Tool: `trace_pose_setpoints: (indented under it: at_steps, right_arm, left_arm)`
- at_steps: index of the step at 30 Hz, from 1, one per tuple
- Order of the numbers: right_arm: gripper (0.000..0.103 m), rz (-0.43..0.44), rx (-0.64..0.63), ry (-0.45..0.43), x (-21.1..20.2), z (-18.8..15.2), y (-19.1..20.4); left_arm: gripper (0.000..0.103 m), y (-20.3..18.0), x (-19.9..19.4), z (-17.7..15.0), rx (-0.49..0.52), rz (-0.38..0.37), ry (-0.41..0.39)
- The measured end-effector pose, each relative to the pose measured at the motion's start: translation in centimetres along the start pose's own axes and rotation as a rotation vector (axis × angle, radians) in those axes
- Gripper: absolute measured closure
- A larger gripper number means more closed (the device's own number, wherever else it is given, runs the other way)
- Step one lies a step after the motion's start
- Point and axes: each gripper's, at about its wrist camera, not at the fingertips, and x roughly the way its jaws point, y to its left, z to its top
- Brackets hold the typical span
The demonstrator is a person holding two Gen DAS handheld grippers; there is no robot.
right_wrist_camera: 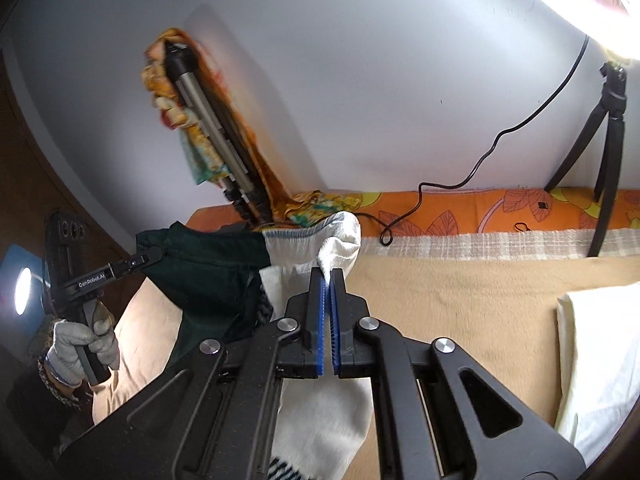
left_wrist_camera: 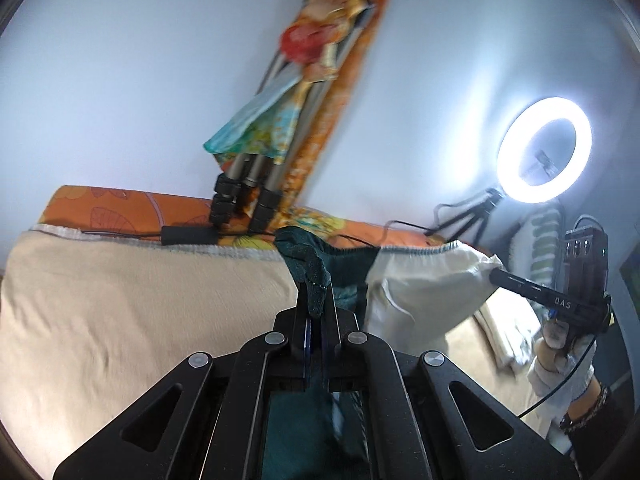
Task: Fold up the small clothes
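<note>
Your left hand-held gripper point(left_wrist_camera: 316, 292) is clamped tight on the dark green end of the small garment point(left_wrist_camera: 340, 264), and your right hand-held gripper point(right_wrist_camera: 330, 280) is pinched on its white end, so the piece hangs stretched between the two, lifted off the beige blanket point(left_wrist_camera: 120, 320) on the bed. From the left wrist view you see your gloved right hand point(left_wrist_camera: 560, 344) on its handle at the right edge, with the white half of the garment running across to that tool's tip. From the right wrist view your gloved left hand point(right_wrist_camera: 86, 344) grips its handle at the left, its tip biting the green fabric. Below you the blanket lies wrinkled but bare under the hanging cloth. To your right, a folded white cloth point(right_wrist_camera: 600, 360) sits on the blanket, near the edge of the view. Behind the garment, along the orange leaf-print sheet point(right_wrist_camera: 460, 208) at the wall, a folded tripod point(left_wrist_camera: 256, 184) leans wrapped in a floral cloth point(left_wrist_camera: 320, 80), close behind the green end. A black cable point(right_wrist_camera: 480, 160) trails across the sheet toward a small tripod point(right_wrist_camera: 608, 160) carrying the lit ring light point(left_wrist_camera: 544, 150).
</note>
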Motion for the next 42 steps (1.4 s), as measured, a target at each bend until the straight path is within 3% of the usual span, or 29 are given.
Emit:
trace_pose_setpoints:
  at_steps: [8,14,19,22,28,31,33,34,35,37,42]
  right_arm:
    - [0.099,-0.013,-0.063,-0.019,-6.3,-4.0,4.1]
    - [0.099,-0.031,-0.12,0.025,-8.9,-10.3,6.5]
    - [0.099,-0.037,-0.143,0.089,-9.6,-16.3,7.5]
    - [0.099,-0.119,-0.229,0.113,-9.8,-19.3,8.2]
    - [0.099,-0.184,-0.329,0.153,-11.4,-22.3,8.9]
    - [0.099,-0.143,-0.272,0.173,-13.0,-22.5,8.2]
    - [0.094,-0.113,-0.228,0.151,-14.5,-22.7,7.7]
    - [0.082,-0.093,-0.185,0.138,-15.1,-22.6,7.2]
    - [0.06,-0.068,-0.135,0.123,-15.6,-22.5,6.7]
    - [0.043,-0.022,-0.023,0.087,-16.3,-22.4,5.5]
    - [0.043,0.0,0.232,0.147,-14.2,-23.0,2.0]
  left_arm:
    - [0.102,-3.0,-4.8,-4.7,0.08,0.011,0.004]
    - [0.102,-3.5,-7.8,-9.8,0.111,0.028,0.041]
    - [0.102,-3.3,-8.9,-14.4,0.139,0.041,0.113]
    - [0.101,-3.5,-9.0,-16.9,0.179,0.044,0.193]
    - [0.095,-4.0,-11.4,-19.1,0.198,0.04,0.251]
    - [0.094,-3.8,-13.6,-19.3,0.163,0.015,0.223]
    - [0.093,-3.3,-14.7,-19.4,0.125,0.004,0.195]
    - [0.093,-2.9,-15.0,-19.1,0.093,-0.001,0.183]
    - [0.093,-2.4,-15.2,-18.9,0.06,-0.008,0.171]
    - [0.088,-1.3,-15.2,-18.6,-0.017,-0.017,0.157]
    - [0.084,1.0,-12.3,-19.2,-0.179,-0.013,0.235]
